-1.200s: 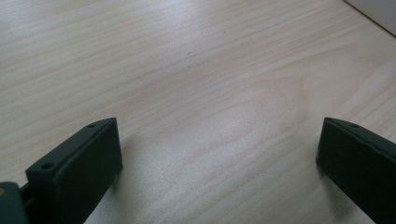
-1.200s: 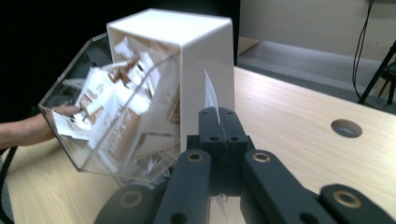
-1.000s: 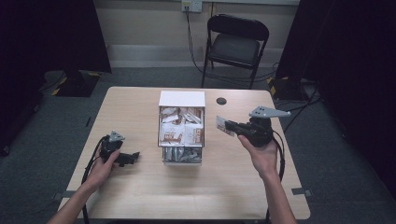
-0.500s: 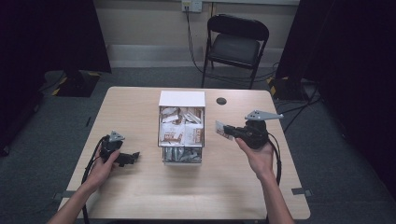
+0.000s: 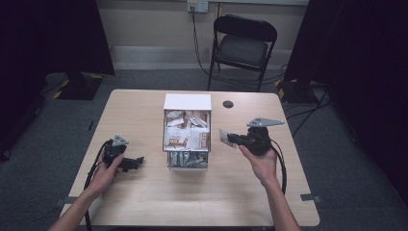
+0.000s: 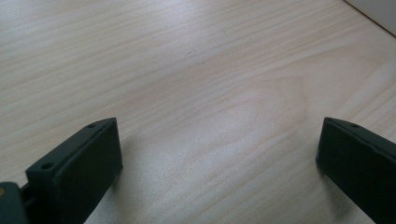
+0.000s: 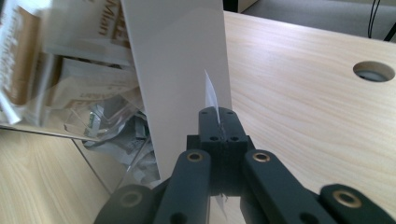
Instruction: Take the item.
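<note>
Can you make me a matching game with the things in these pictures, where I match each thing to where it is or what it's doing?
Things:
1. left gripper
2. right gripper
3. box
4. chair

Places or states:
A. on the floor behind the table
B. jaws shut on a thin packet
C. in the middle of the table, full of packets
D. jaws wide open over bare wood

Pairs: 1-D, 2-B, 3-C, 4-A
</note>
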